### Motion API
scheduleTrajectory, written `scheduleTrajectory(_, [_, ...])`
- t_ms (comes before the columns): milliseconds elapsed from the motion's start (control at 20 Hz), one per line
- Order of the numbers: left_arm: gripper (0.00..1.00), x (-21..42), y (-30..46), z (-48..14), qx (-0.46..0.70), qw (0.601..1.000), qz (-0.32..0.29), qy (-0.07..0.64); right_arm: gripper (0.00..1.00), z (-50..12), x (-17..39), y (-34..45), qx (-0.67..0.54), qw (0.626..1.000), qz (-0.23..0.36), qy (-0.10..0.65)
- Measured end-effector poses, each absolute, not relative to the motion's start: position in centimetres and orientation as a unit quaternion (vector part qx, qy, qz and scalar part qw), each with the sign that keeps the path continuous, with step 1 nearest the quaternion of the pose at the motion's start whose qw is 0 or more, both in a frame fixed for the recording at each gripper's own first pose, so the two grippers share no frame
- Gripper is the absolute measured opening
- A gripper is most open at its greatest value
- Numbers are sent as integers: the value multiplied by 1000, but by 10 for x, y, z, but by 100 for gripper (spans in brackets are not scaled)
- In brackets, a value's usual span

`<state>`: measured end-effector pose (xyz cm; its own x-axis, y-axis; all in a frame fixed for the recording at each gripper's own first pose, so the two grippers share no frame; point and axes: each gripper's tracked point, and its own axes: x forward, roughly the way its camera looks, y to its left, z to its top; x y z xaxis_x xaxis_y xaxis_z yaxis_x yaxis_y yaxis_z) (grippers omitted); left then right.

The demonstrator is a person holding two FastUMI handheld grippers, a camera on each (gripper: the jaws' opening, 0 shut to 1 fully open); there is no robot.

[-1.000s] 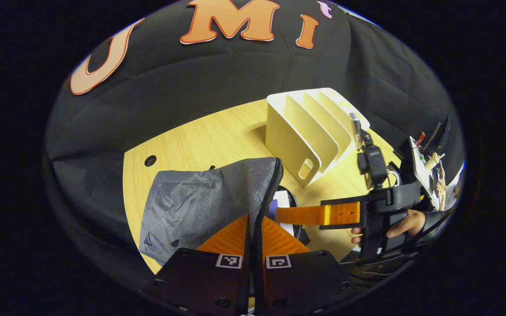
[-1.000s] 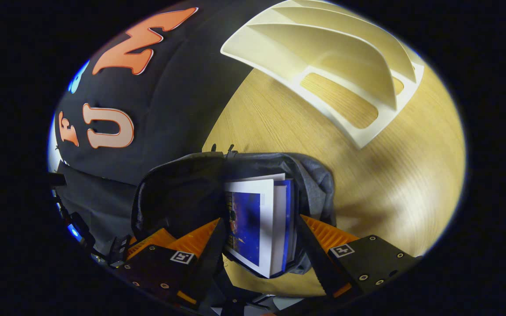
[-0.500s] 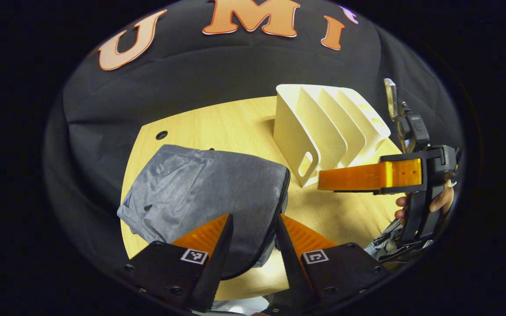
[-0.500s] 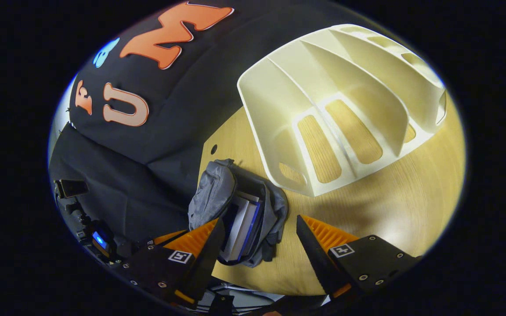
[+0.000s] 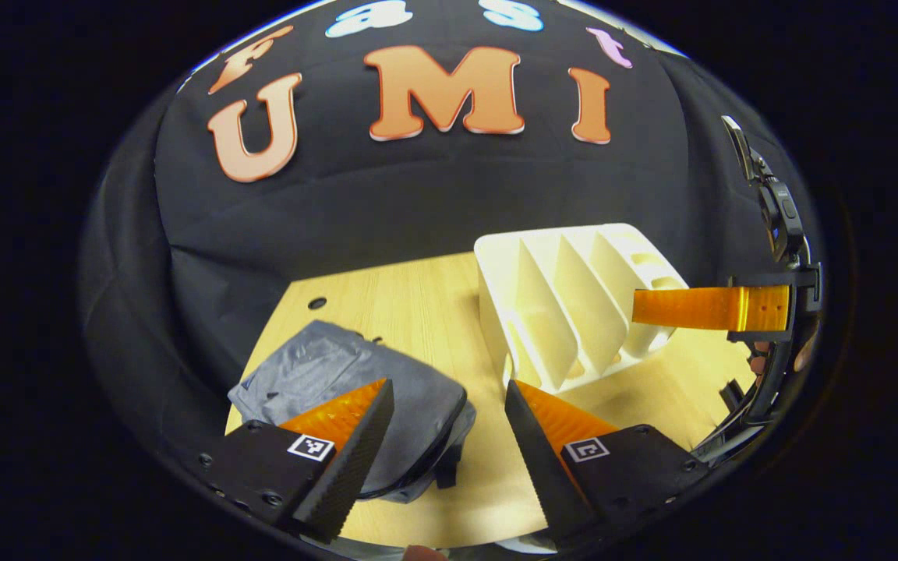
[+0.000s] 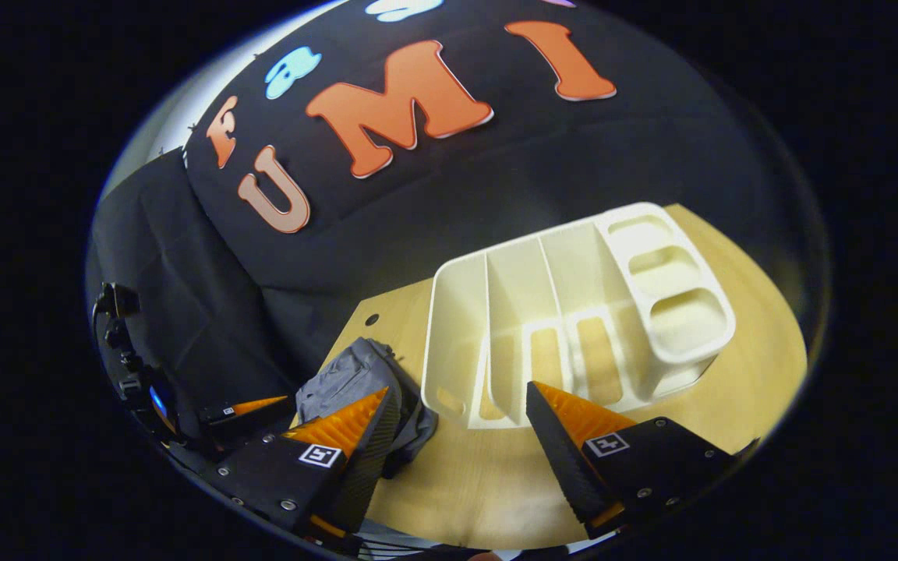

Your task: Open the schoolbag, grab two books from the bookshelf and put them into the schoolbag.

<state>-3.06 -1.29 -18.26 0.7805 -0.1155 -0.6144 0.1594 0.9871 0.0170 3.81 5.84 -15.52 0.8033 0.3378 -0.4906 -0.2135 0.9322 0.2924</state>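
Note:
The grey schoolbag (image 5: pixel 340 374) lies flat on the wooden table (image 5: pixel 418 312), its inside hidden. To its right stands the white slotted bookshelf (image 5: pixel 574 312), with its slots bare. My left gripper (image 5: pixel 449 383) hangs open above the table's front edge, between bag and shelf, holding nothing. Farther right, the right gripper (image 5: pixel 644 307) is held level in front of the shelf by a hand. In the right gripper view my right gripper (image 6: pixel 457 387) is open and empty, above the bookshelf (image 6: pixel 574 312) and the schoolbag (image 6: pixel 348 374). The left gripper (image 6: pixel 258 405) pokes in at the lower left.
A small round hole (image 5: pixel 316 302) marks the table's far left corner. Black cloth walls close in the back and left of the table. Bare wood (image 6: pixel 480 475) lies in front of the shelf.
My left gripper let go of the bag's edge and opened. Both grippers drew back and up from the bag. The bag's flap dropped and the blue books inside went out of sight.

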Motion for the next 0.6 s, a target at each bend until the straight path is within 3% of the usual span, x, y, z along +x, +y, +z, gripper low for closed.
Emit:
scheduleTrajectory(350, [96, -14, -34, -72, 30, 986, 2, 166, 97, -52, 50, 31, 57, 981, 124, 138])
scheduleTrajectory(600, [96, -13, -31, 0, 11, 998, 8, 67, 97, -18, 46, 32, 17, 989, 110, 93])
